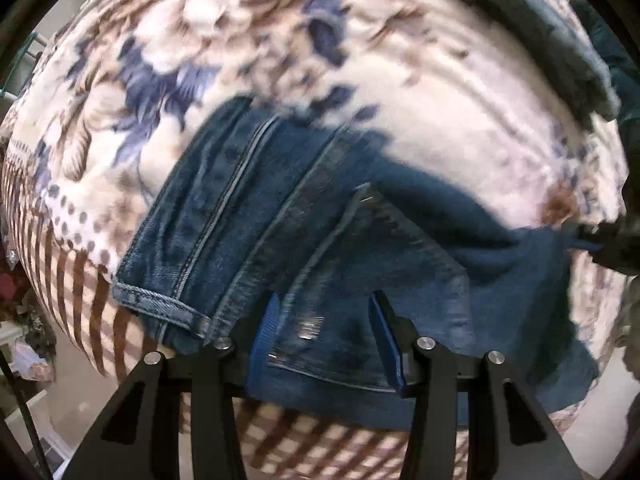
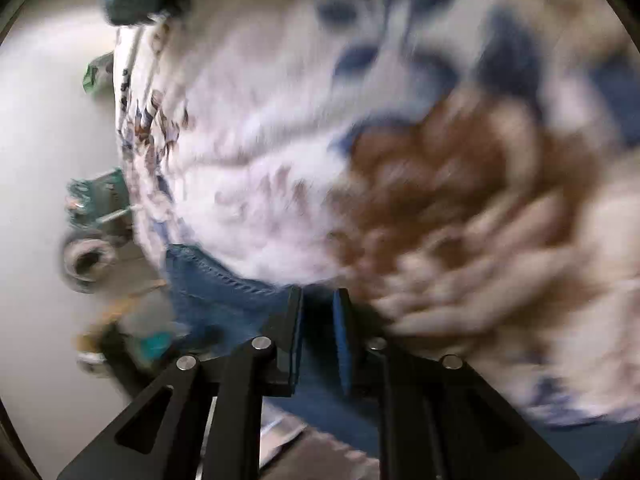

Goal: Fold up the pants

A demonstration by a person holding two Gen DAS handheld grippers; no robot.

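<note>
Blue denim pants [image 1: 280, 220] lie folded on a floral blanket [image 1: 440, 100]; the leg hems point lower left and a pocket with rivets faces me. My left gripper [image 1: 326, 320] is open, its blue pads on either side of the pocket area at the near edge. In the blurred right wrist view, my right gripper [image 2: 318, 312] is narrowly closed on the denim edge of the pants [image 2: 216, 292], which runs between its pads. The right gripper also shows at the right edge of the left wrist view [image 1: 612, 240], holding a corner of the pants.
The blanket [image 2: 260, 140] covers a bed with a brown striped border [image 1: 72, 280]. A dark teal garment [image 1: 560, 40] lies at the far right. Floor with clutter [image 2: 92, 256] shows beside the bed.
</note>
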